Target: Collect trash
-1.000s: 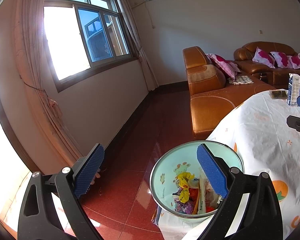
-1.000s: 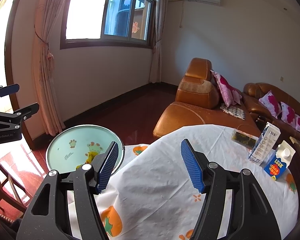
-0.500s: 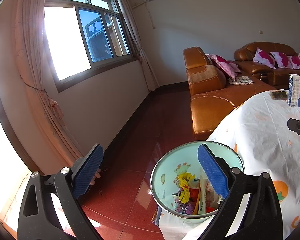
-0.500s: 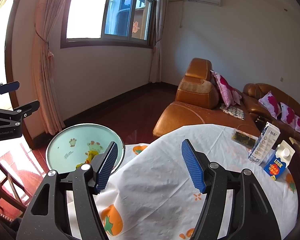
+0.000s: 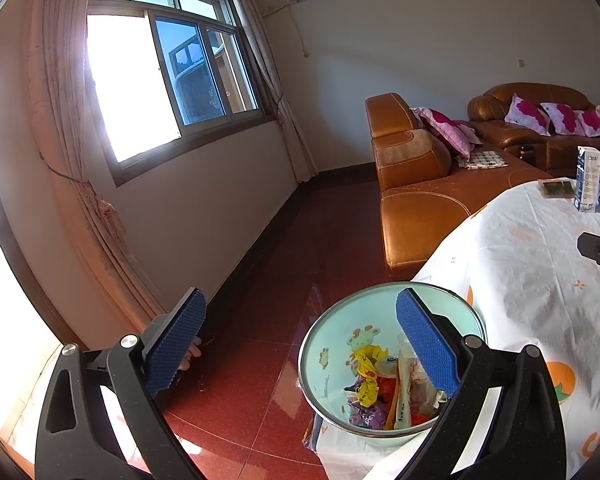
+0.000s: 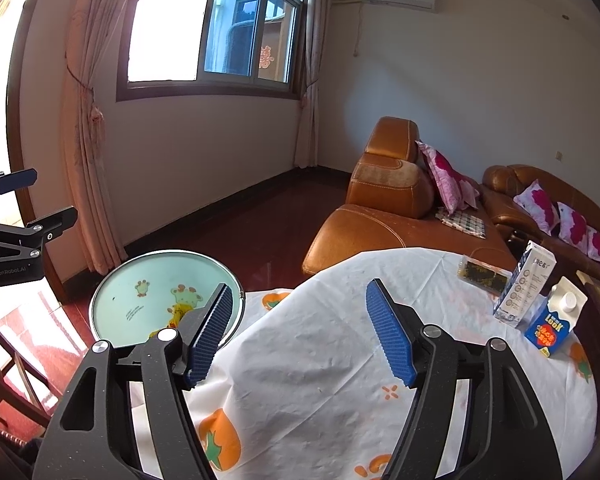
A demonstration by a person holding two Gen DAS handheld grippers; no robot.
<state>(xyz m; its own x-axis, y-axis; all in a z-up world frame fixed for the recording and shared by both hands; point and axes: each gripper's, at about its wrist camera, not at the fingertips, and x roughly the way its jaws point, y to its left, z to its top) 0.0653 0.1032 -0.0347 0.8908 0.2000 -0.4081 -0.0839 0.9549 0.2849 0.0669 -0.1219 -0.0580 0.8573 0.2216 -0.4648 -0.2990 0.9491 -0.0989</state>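
the trash (image 5: 384, 390) lay heaped in the bottom of a pale green enamel basin (image 5: 328, 344) printed with cartoon giraffes: crumpled wrappers in yellow, red, purple and white, packed together on the near side of the bowl. we saw the basin sitting at the near left edge of the table (image 6: 340, 344), its rim overhanging the white cloth with orange fruit prints.

our left gripper (image 5: 300, 344) hung above the basin with its blue pads spread wide and nothing between them; the right pad stood over the basin's right half, the left pad out over the red tiled floor (image 5: 236, 384). our right gripper (image 6: 300, 328) hovered over the bare cloth to the right of the basin, its jaws opening, with nothing between them.

at the far right of the table stood a tall white and blue carton (image 6: 526, 286) and, just beside it, a shorter blue carton (image 6: 554, 318); a small dark packet (image 6: 482, 272) lay just left of them. beyond the table we saw a brown leather sofa (image 6: 384, 200) with pink cushions, and on the far left wall a window (image 6: 220, 24) with curtains.
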